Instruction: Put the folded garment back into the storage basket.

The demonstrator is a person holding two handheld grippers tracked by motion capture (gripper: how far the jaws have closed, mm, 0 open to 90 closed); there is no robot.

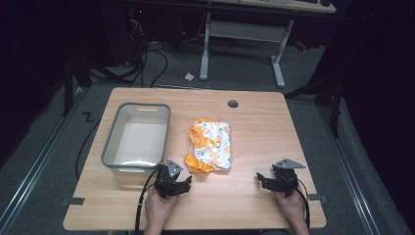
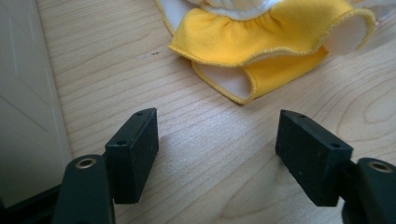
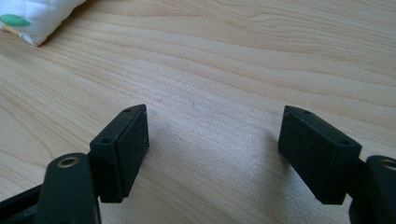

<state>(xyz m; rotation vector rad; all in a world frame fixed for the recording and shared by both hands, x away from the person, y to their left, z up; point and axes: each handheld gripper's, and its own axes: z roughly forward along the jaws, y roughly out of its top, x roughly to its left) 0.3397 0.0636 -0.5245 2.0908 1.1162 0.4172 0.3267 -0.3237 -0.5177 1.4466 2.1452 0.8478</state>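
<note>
While jaws gape, garment just beyond left tool

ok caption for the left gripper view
Open left claw above the wooden table, facing the yellow-trimmed cloth.

Yellow-trimmed white printed garment, seemingly grey bin.

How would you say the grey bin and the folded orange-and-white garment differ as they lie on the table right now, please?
The grey bin is a rigid, open-topped box with nothing inside; the garment is soft cloth, folded flat. The bin is plain grey, the garment white with orange trim and a small print. The bin sits left of the garment, just beyond the left gripper, whose open jaws point at the garment's orange hem. Both rest on the wooden table, untouched.
</note>
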